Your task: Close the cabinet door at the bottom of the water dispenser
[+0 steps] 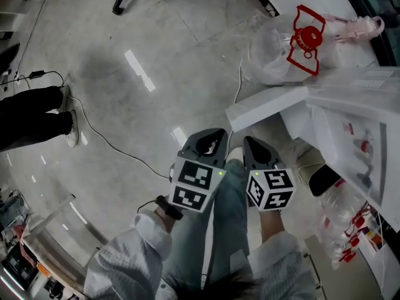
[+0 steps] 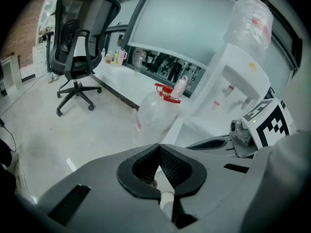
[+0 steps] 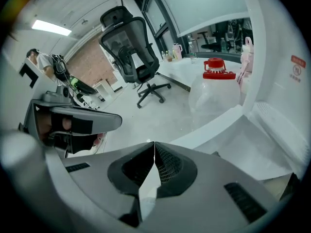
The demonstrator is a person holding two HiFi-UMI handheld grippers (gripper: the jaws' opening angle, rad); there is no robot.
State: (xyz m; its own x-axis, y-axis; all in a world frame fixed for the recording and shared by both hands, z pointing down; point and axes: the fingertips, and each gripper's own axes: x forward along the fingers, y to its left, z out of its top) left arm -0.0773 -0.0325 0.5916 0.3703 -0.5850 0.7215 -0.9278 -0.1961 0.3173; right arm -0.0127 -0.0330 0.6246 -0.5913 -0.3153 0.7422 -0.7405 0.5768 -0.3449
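The white water dispenser (image 1: 350, 124) stands at the right, with a large bottle (image 2: 249, 21) on top. Its bottom cabinet door (image 1: 265, 107) stands open and juts out to the left; in the right gripper view the door's edge (image 3: 214, 123) runs just beyond the jaws. My left gripper (image 1: 209, 137) and right gripper (image 1: 250, 144) hang side by side over the floor, a little short of the door. The left gripper (image 2: 159, 147) is shut with nothing between its tips. The right gripper (image 3: 154, 144) is shut and empty too.
An empty clear water jug (image 1: 284, 49) with a red cap and handle lies on the floor behind the door. A black office chair (image 2: 77, 47) stands further off. A person's dark legs (image 1: 31, 114) and a floor cable (image 1: 112, 145) are at the left.
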